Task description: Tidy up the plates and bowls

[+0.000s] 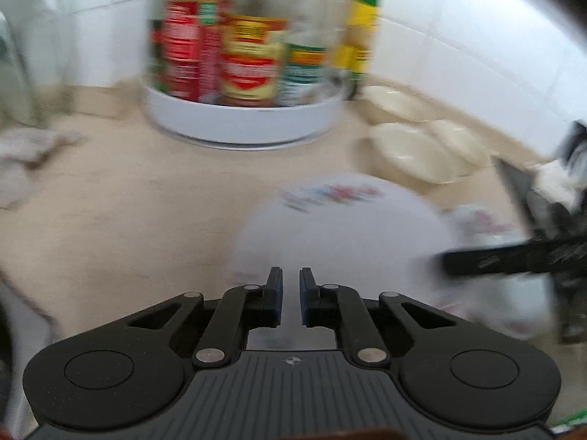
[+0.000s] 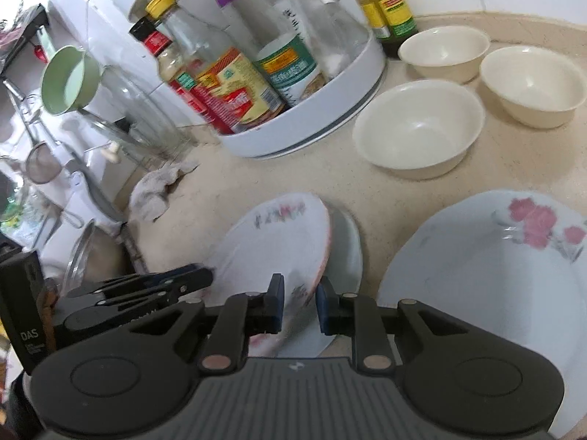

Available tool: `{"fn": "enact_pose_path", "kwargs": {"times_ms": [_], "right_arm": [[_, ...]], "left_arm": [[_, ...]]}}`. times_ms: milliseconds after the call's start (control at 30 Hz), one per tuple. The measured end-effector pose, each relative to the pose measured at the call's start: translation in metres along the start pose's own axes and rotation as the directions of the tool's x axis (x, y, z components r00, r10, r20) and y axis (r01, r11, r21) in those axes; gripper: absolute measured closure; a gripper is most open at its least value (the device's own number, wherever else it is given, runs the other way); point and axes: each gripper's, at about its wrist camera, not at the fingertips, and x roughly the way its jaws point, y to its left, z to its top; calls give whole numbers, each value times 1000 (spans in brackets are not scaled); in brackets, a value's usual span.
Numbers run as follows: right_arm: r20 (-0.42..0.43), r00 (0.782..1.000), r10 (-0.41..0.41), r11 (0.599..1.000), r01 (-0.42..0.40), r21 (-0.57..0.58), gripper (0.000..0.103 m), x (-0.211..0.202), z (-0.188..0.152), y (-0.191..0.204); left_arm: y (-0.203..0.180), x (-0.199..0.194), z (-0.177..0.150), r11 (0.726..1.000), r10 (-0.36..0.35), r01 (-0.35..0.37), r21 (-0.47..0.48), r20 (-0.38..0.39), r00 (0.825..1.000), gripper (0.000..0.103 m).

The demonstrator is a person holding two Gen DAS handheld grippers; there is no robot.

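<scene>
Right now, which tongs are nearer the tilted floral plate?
Right. The right tongs straddle the tilted floral plate's near rim; the left tongs sit just off its left edge.

Both views are bright under soft, even light with weak shadows. The left wrist view is smeared by motion blur: the bottles (image 1: 238, 47) and the flowered plate (image 1: 341, 234) are streaked. The right wrist view is sharper, with slight blur. Fisheye curving bends the wall tiles (image 1: 458, 36) at the edges, and the corners go dark.
</scene>
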Motion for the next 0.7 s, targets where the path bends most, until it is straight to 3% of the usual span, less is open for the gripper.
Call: {"fn": "enact_pose_path", "kwargs": {"times_ms": [67,100,200,333,533,700], "right_arm": [[-19,1000,8,1000,-8,-19,84,5,-3,5],[-16,1000,-3,999,3,-39,84,6,-5,9],[-11,1000,-2,1000,2,-21,84,5,-9,3],[0,998,-63,998,63,22,83,1,-7,-17],[74,996,-50,999,50,-4,83,-14,-1,-8],[115,989,-94,995,98,-32,83,-27,-3,-3]], "left_arm": [[-16,1,-1,995,55,-55,83,9,998,85],[-16,1,-2,995,46,-46,85,3,999,85],[-4,-4,-1,1000,23,-24,15,19,1000,84],[9,-12,4,998,29,-26,-56,48,998,81],[5,-15,12,999,12,-8,-45,79,997,79],[-14,-11,17,999,-32,32,8,84,996,64]]}}
